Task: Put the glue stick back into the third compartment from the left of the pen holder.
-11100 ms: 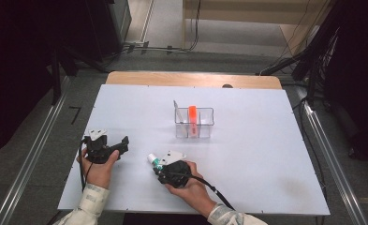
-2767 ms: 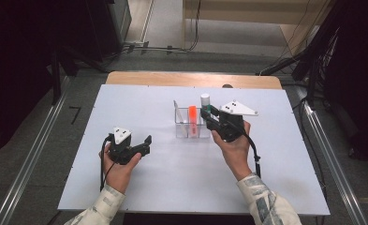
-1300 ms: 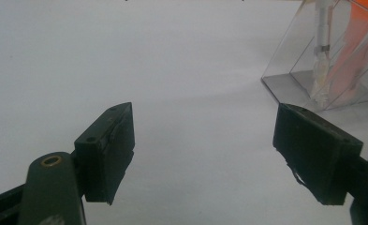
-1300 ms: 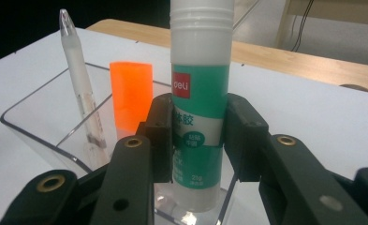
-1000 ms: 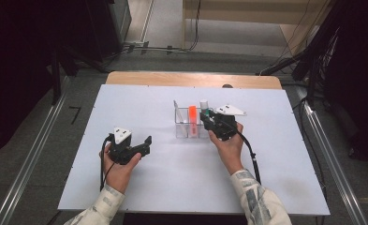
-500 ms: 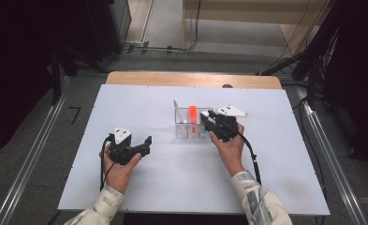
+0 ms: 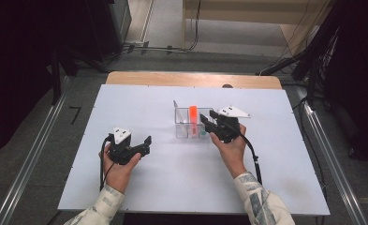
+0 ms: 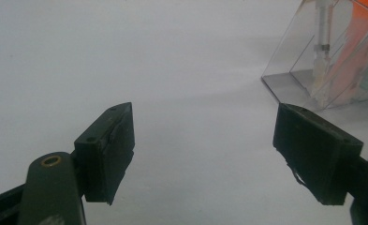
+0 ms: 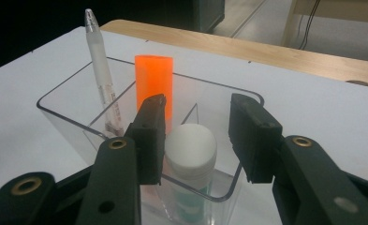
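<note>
Fingers of the right gripper (image 9: 195, 140) stand apart on either side of a white-capped bottle (image 9: 191, 150), having just been opening; the pads no longer press on the cap, so the bottle rests loose in the clear plastic organizer (image 9: 64, 117). In the high view the right gripper (image 7: 209, 123) sits at the organizer's right end, near the middle of the table (image 7: 139, 187), somewhat toward its far edge. The bottle stands upright in the near compartment, its greenish body showing through the clear wall. It looks small, light and rigid, with a smooth round cap that could slip; if it has to be taken up again, the best hold is probably across the ribbed side of the cap, straight from above. Beside it in the organizer stand an orange cylinder (image 9: 153, 84), upright, and a slim white pen (image 9: 99, 61) leaning in the far corner. The thin divider and the organizer's rim close in on the bottle, leaving little room for the fingers, and the light organizer could shift if nudged. The left gripper (image 7: 146, 143) rests well apart, toward the table's left near side, its fingers (image 8: 109, 150) wide open and holding nothing.
</note>
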A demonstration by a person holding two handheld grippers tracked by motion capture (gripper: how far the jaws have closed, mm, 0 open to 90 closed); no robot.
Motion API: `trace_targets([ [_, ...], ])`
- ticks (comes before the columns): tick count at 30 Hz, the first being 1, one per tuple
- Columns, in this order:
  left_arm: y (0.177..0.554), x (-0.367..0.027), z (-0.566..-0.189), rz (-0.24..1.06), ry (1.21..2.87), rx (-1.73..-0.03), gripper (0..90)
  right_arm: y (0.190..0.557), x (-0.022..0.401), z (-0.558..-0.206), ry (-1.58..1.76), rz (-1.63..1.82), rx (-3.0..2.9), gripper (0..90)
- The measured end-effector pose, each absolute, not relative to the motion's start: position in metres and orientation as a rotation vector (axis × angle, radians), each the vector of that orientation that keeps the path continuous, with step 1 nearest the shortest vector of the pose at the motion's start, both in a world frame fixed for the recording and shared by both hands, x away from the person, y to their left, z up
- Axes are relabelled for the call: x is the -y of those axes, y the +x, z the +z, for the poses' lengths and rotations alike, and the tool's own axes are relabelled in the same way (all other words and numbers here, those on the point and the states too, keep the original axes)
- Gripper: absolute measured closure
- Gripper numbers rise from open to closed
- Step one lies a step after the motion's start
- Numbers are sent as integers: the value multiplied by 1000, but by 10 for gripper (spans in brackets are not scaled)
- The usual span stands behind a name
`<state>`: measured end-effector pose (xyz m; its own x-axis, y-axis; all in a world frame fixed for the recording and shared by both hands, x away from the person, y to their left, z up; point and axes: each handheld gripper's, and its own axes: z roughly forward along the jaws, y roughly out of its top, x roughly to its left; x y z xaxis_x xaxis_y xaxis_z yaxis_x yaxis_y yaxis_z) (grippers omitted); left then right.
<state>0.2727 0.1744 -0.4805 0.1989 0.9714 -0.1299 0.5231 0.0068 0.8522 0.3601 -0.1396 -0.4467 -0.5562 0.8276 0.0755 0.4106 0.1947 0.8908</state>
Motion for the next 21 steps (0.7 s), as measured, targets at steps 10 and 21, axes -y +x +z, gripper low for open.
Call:
trace_targets([
  [10, 272, -175, -481, 672, 1634, -1443, 214, 353, 145, -446, 1145, 1345, -2062, 473],
  [21, 272, -178, -482, 663, 1627, -1451, 214, 344, 159, -444, 1133, 1362, -2057, 391],
])
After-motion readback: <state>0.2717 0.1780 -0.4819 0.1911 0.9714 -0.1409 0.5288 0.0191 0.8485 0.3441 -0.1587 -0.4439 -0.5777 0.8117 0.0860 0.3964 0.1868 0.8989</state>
